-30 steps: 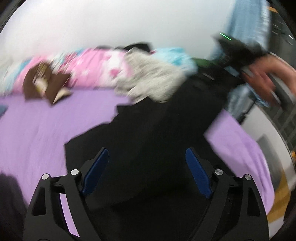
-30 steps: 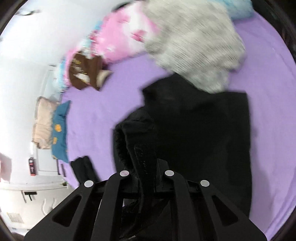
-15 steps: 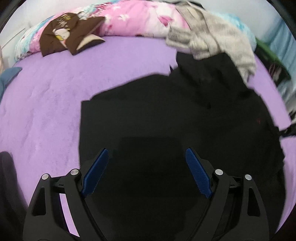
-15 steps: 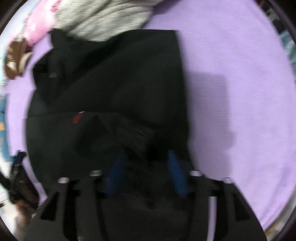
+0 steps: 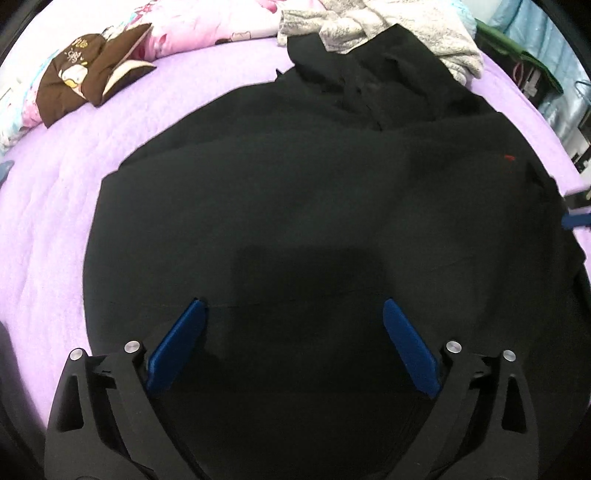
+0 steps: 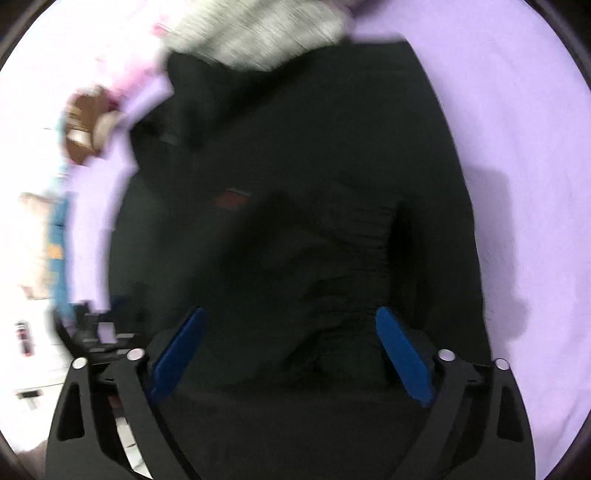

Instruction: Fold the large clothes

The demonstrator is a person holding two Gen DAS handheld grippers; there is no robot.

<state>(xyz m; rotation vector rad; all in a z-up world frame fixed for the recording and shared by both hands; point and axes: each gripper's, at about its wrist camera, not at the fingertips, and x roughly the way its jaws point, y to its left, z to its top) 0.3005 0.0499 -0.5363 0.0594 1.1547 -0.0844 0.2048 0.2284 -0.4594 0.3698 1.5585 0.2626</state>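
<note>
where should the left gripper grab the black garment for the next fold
Probably its left edge, where the black garment lies flat against the purple bedcover with bare cover beside it. Come from that open left side, one finger slipping under the edge. The left gripper and right gripper have just been opening, jaws wide, pads pressing on nothing. Avoid the bunched top under the grey garment.

Bright, even room light washes the purple bed [image 5: 55,206], while the black garment [image 5: 295,206] swallows nearly all detail. The left wrist view is sharp, with a soft rectangular shadow darker still on the cloth ahead of the camera. The right wrist view is smeared by motion blur, worst along its left edge, and a grey shadow falls on the bed at right. Fisheye curvature bends both frames, with dark vignetted corners.
</note>
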